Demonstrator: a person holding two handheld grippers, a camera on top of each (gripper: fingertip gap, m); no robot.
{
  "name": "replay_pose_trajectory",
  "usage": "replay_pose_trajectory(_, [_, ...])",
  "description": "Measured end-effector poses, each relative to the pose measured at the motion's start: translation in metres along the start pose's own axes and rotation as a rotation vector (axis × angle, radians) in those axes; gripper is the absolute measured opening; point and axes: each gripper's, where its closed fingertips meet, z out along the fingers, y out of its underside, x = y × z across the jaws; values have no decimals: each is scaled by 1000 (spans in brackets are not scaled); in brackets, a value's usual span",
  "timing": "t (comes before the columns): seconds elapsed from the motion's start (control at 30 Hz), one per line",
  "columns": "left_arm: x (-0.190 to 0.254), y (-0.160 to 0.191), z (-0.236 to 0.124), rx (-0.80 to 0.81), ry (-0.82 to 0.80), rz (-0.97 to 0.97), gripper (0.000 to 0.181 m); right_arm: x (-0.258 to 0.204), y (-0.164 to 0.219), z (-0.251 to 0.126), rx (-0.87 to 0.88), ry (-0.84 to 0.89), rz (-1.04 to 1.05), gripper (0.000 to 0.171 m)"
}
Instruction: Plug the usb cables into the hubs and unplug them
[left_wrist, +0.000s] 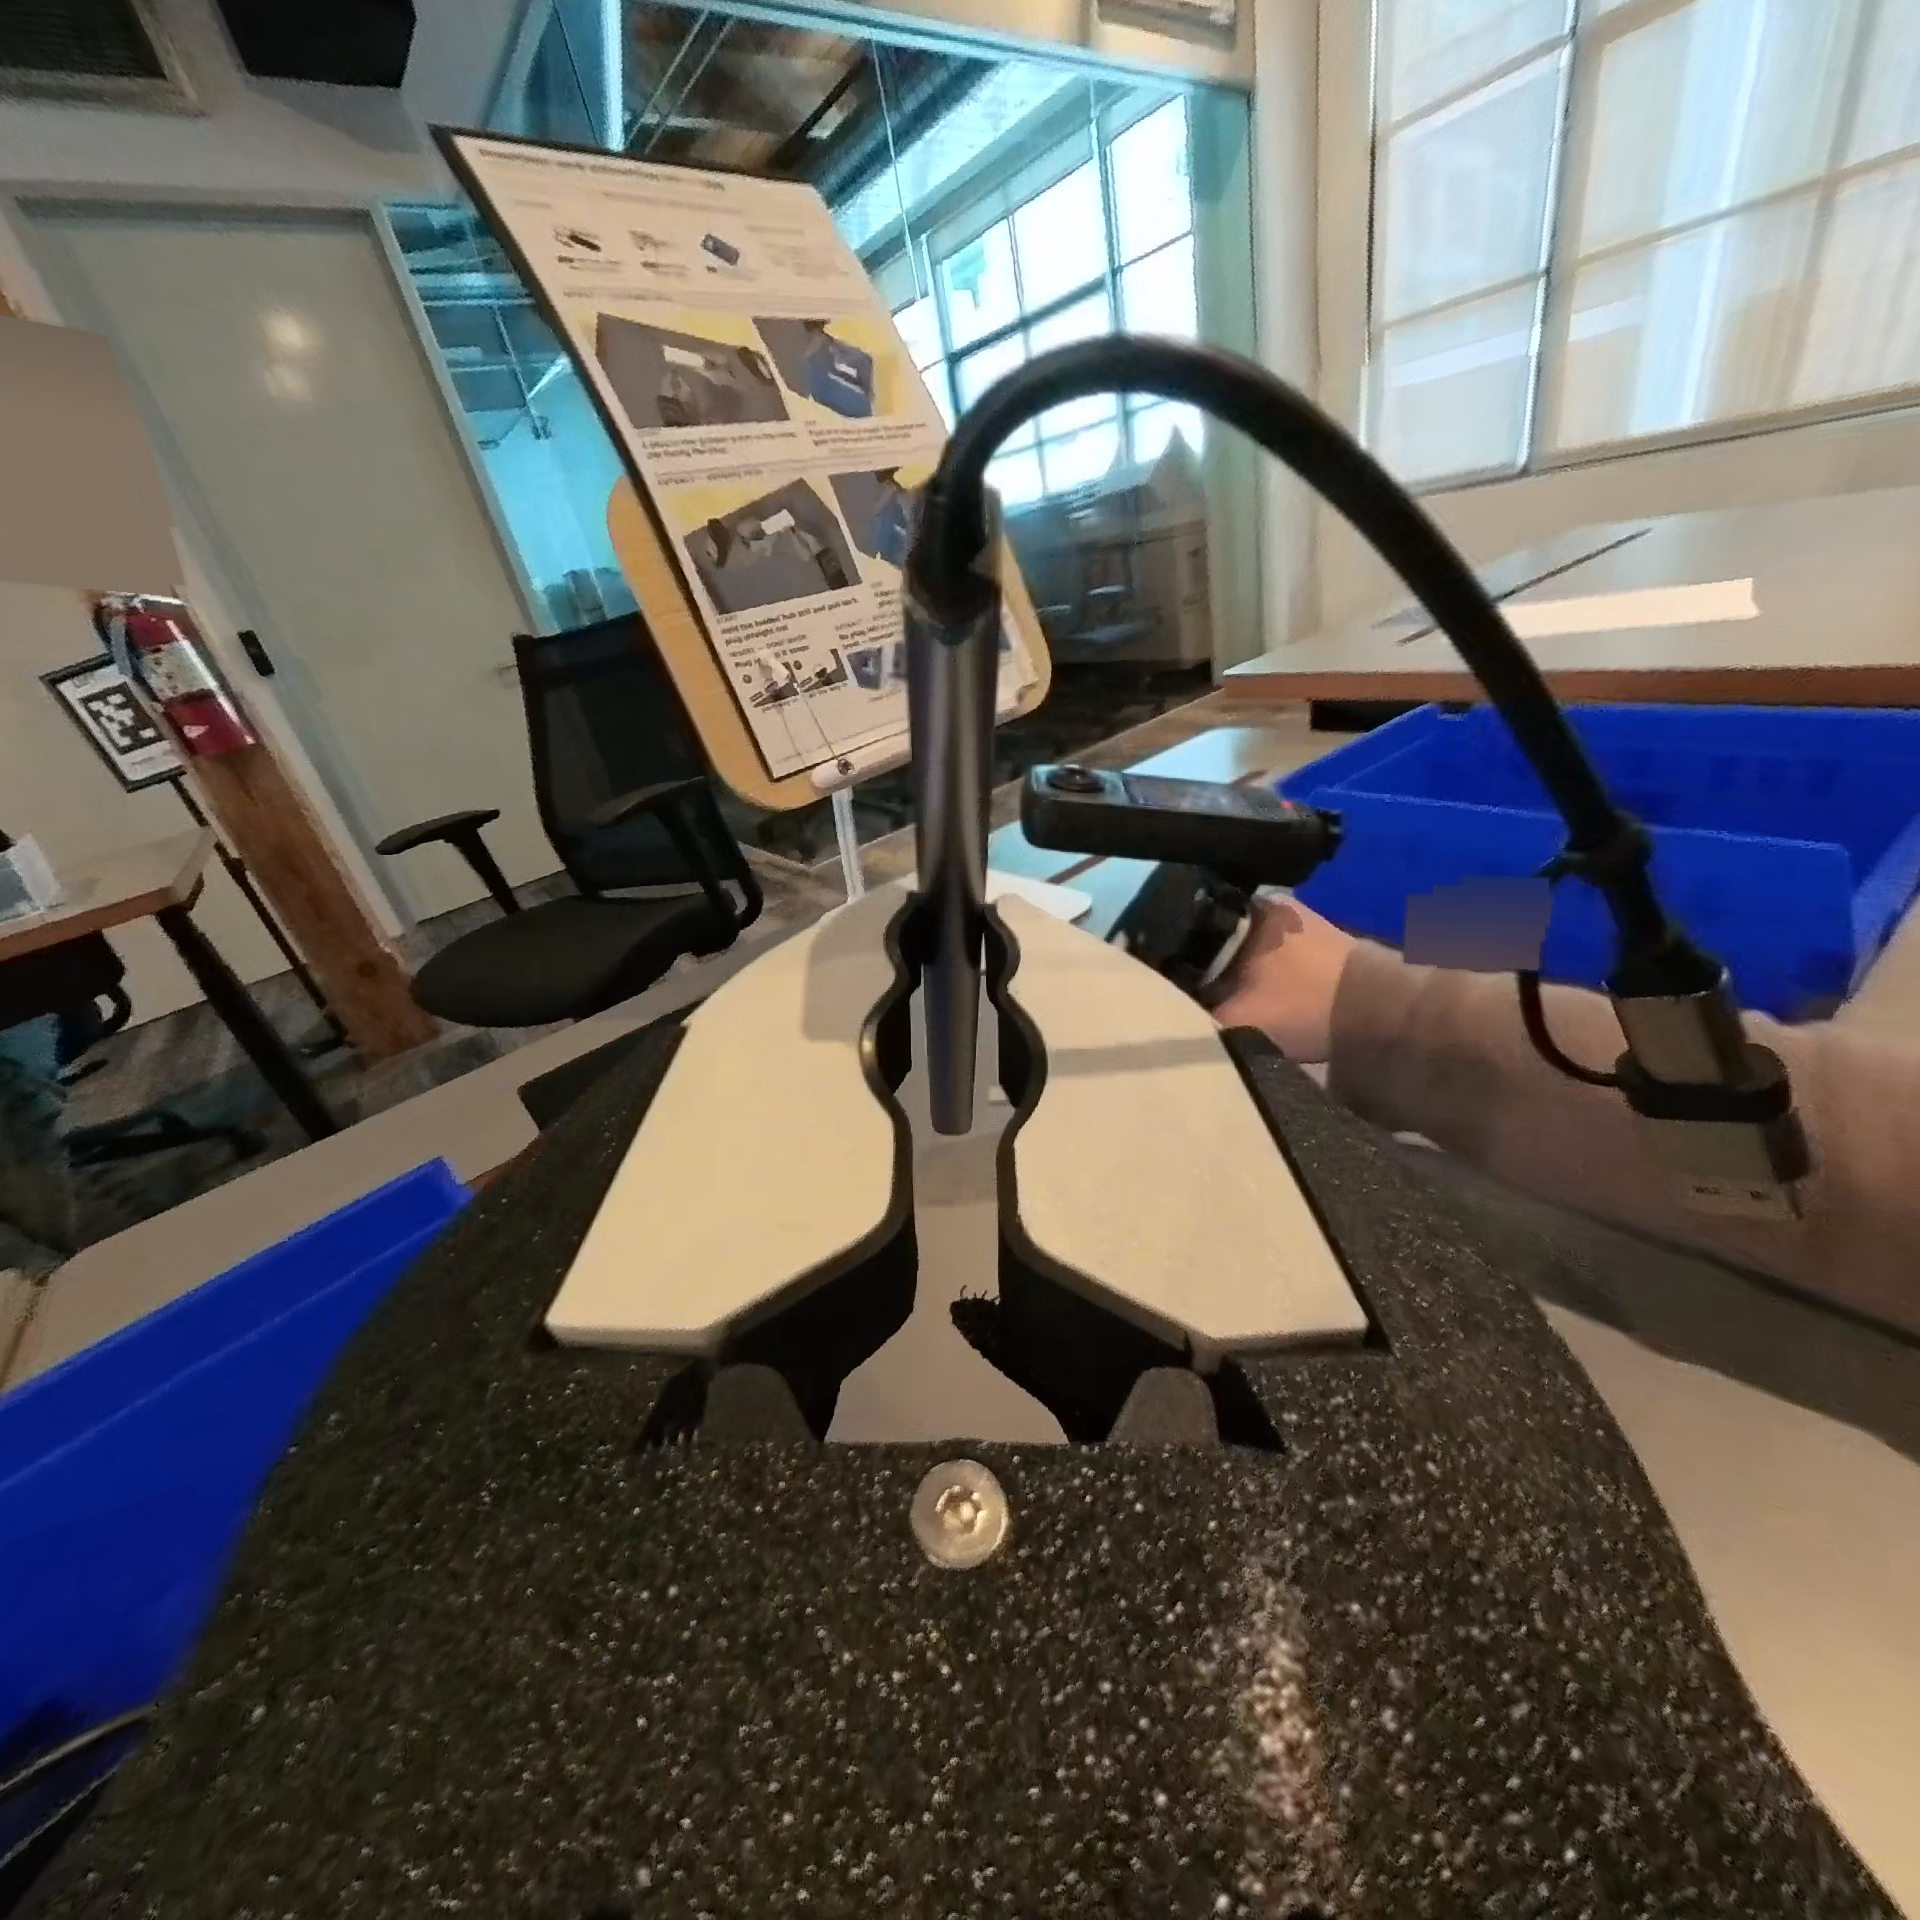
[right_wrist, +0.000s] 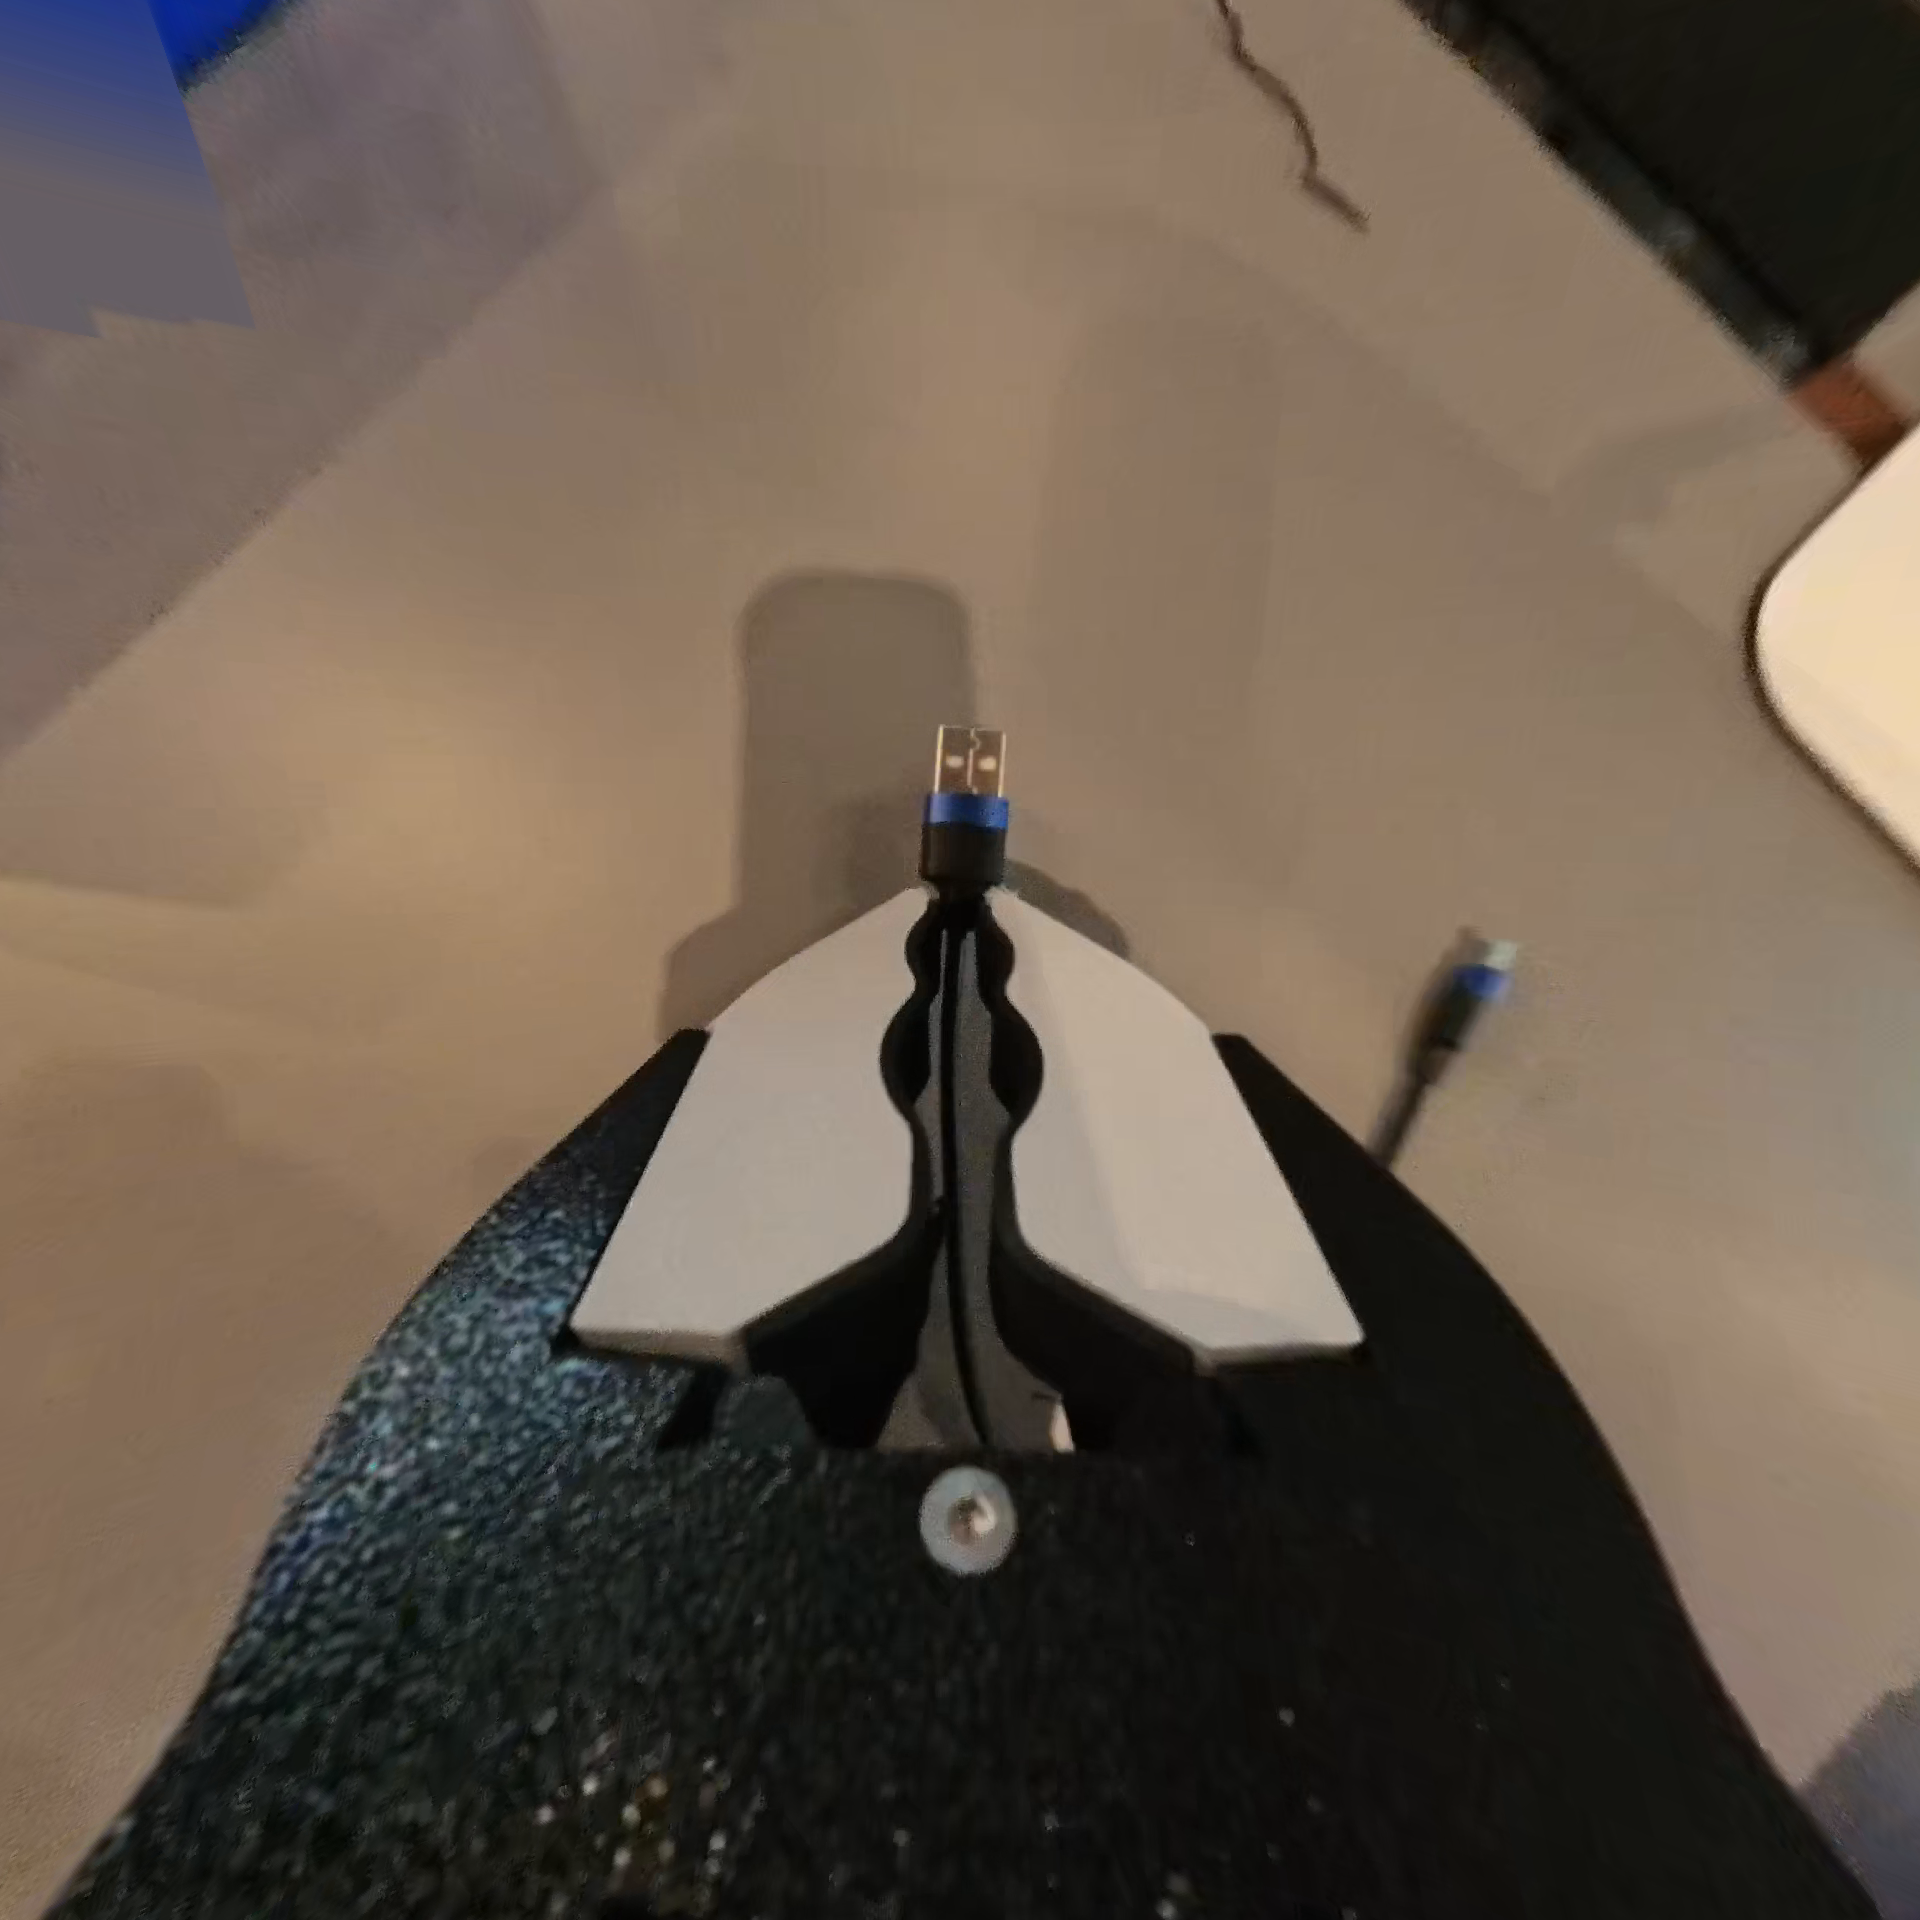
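Observation:
In the left wrist view my left gripper (left_wrist: 951, 920) is shut on a slim grey USB hub (left_wrist: 948, 790) held upright and edge-on. The hub's black cable (left_wrist: 1299, 457) arcs up and right, ending in a metal plug (left_wrist: 1714, 1081) that hangs free. In the right wrist view my right gripper (right_wrist: 961, 899) is shut on a black USB cable just behind its plug (right_wrist: 968, 795), which has a blue ring and a silver tip pointing forward over the beige table (right_wrist: 520, 727). The cable's other blue-ringed end (right_wrist: 1465, 1003) lies on the table to the right.
A blue bin (left_wrist: 1621, 862) stands at right, another blue bin (left_wrist: 156, 1403) at lower left. The person's hand (left_wrist: 1288, 966) and sleeve hold the other gripper with its black camera (left_wrist: 1164, 810). An instruction board (left_wrist: 748, 468) stands behind. A white object (right_wrist: 1849, 665) lies at the table's right. My hands' fingertips stand some 30 cm from each other.

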Motion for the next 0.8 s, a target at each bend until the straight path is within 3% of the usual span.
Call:
replay_pose_trajectory(0.2, [1,-9,-10,95,122,-103,10,-24,-61,-47,262,-125,-325,5])
replay_pose_trajectory(0.43, [-13,-6,-19,63,67,-82,10,-74,-110,-114,601,-219,-756,5])
replay_pose_trajectory(0.8, [-10,-16,-25,60,33,-44,11,-93,-125,-146,638,-316,-911,5])
